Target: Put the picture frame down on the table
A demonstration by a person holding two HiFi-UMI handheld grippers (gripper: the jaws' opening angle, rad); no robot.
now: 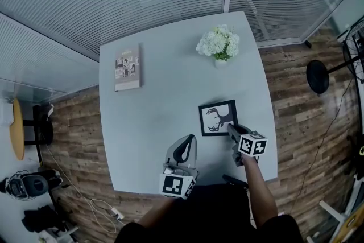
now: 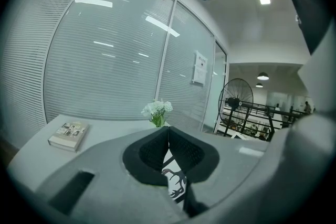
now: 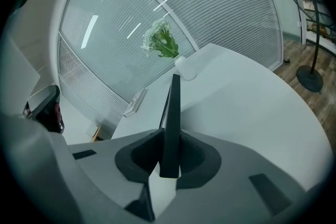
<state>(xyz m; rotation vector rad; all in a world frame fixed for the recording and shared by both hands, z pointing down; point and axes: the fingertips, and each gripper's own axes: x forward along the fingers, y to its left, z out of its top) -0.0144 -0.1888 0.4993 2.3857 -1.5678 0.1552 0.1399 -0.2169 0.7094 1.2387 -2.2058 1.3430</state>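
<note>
In the head view, the picture frame (image 1: 218, 118) is by the worktop's (image 1: 153, 122) right edge, toward the near corner, with the right gripper (image 1: 233, 132) at its near side. In the left gripper view, the left gripper (image 2: 168, 132) is closed and empty. In the right gripper view, the jaws clamp the picture frame edge-on.

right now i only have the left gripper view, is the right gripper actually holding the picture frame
observer: yes, the right gripper view shows the right gripper with its jaws clamped on the picture frame, seen edge-on
operator: where is it over the table
observer: head view puts it at the table's near right part, deer print facing up toward the camera
operator: anything close to it
observer: the vase of flowers stands beyond it, clearly apart; i cannot tell whether the frame touches the table yet
</note>
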